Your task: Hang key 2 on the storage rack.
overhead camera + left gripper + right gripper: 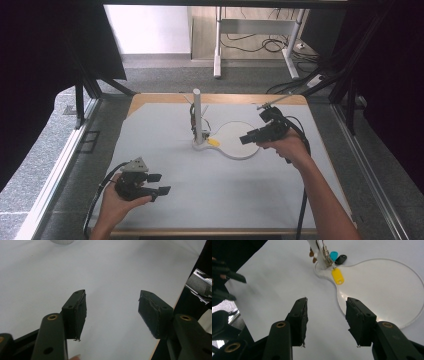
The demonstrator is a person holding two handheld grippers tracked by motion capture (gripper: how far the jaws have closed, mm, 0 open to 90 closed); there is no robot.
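Near the table's front left edge the left gripper (159, 184) hovers over bare white tabletop (225, 195), its two jaws spread wide and empty. Farther off at the right, the right gripper (246, 139) is held above the rim of a clear round-ended base plate (240, 154), jaws apart with nothing between them. At the plate's narrow far-left end stands one white post (197, 112) hung with keys, and three tags lie at its foot: one yellow tag (337, 276), one blue tag (333, 255) and one black tag (341, 259).
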